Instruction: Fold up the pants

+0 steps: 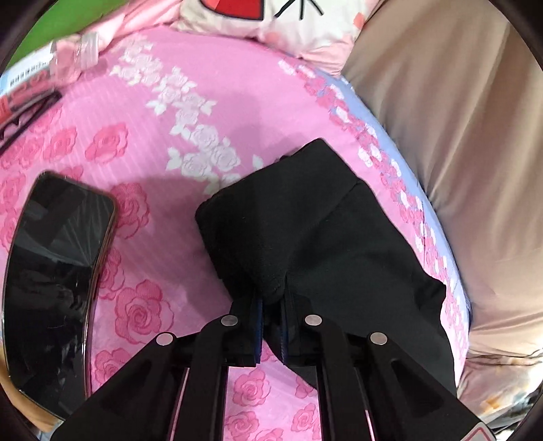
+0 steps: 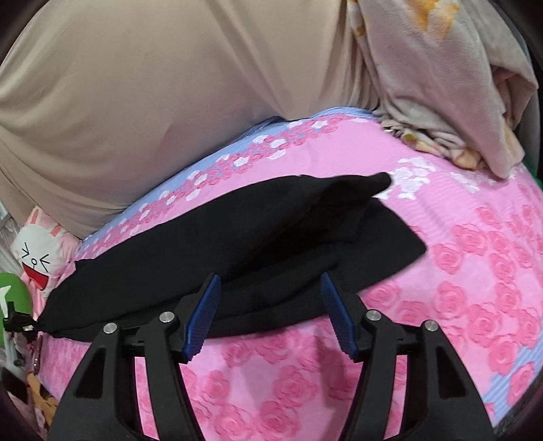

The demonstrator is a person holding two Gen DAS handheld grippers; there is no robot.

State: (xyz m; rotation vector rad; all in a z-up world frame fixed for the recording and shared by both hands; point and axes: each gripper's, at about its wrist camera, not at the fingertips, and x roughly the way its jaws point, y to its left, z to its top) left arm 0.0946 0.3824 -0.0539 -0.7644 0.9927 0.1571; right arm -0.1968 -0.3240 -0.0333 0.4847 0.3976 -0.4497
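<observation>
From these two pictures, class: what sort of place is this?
Most likely a bedroom: a pink rose-patterned bedsheet, a cartoon pillow and a rumpled blanket. Black pants lie on the bed.

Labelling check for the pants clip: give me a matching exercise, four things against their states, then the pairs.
Things:
1. left tool
2. right tool
3. phone
4. black pants

States:
A. lying screen-up on the pink sheet, beside the pants
B. open, blue pads apart, nothing pinched
C. shut on a bunch of black cloth
D. partly folded, layers stacked on the bed

Pairs: 1-C, 2-B, 3-A, 4-D
</observation>
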